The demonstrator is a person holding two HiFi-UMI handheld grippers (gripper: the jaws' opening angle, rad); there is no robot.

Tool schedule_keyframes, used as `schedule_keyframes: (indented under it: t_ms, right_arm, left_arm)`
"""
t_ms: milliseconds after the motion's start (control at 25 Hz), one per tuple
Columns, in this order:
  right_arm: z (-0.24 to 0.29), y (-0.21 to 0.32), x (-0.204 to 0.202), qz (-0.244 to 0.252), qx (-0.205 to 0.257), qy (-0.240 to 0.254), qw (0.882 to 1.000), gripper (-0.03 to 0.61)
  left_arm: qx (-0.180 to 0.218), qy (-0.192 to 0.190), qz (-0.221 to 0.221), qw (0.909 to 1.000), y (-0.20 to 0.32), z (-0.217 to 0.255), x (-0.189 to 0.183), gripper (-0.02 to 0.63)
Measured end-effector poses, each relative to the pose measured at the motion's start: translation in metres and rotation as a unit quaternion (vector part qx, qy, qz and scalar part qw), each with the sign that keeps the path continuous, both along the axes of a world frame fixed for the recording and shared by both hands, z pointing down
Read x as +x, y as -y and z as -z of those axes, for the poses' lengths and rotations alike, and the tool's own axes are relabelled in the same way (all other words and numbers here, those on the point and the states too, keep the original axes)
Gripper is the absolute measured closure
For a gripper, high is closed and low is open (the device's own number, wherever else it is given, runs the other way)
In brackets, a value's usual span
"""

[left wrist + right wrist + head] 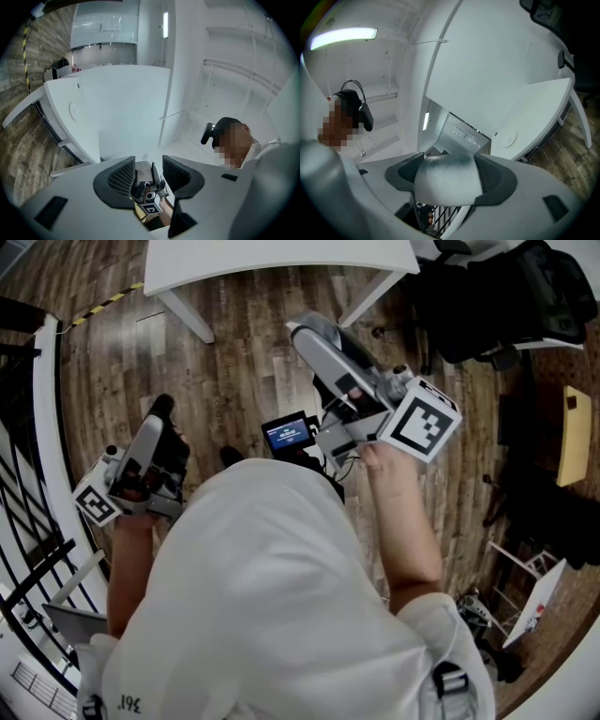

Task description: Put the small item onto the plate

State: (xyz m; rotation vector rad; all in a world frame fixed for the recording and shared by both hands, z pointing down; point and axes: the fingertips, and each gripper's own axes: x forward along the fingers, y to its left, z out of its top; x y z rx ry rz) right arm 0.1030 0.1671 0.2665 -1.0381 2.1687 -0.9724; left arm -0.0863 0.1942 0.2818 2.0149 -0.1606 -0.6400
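In the right gripper view a small white-grey rounded item fills the gap between the dark ribbed pads, and my right gripper is shut on it. From the head view, the right gripper is raised over the wooden floor, its marker cube close to the hand. My left gripper hangs low at the left. Seen in the left gripper view, the left gripper is open with nothing held; the right gripper's marker cube shows through the gap. No plate is in view.
A white table stands at the top of the head view. Black chairs and bags crowd the upper right. A black railing runs down the left. A small lit screen sits at the person's chest.
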Motion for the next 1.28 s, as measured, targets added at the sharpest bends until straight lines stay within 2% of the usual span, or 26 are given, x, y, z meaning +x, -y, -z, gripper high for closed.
schedule_keyframes:
  t_ms: [240, 560, 1080, 1280]
  right_arm:
    - [-0.01, -0.004, 0.012, -0.01, -0.014, -0.003, 1.0, 0.239]
    - [-0.021, 0.001, 0.05, -0.014, -0.026, -0.005, 1.0, 0.239]
    - [-0.028, 0.048, 0.096, 0.049, -0.029, -0.012, 0.998, 0.239]
    - [-0.036, 0.061, 0.098, 0.067, -0.039, -0.024, 0.997, 0.239]
  left_arm:
    - [-0.009, 0.005, -0.011, 0.9999, -0.001, -0.008, 0.015, 0.431]
    - [-0.017, 0.013, -0.022, 0.9995, 0.007, -0.016, 0.054, 0.431]
    - [-0.018, 0.017, 0.021, 0.9995, 0.035, -0.012, 0.116, 0.431]
    - [-0.022, 0.021, 0.033, 0.999, 0.044, -0.019, 0.12, 0.431]
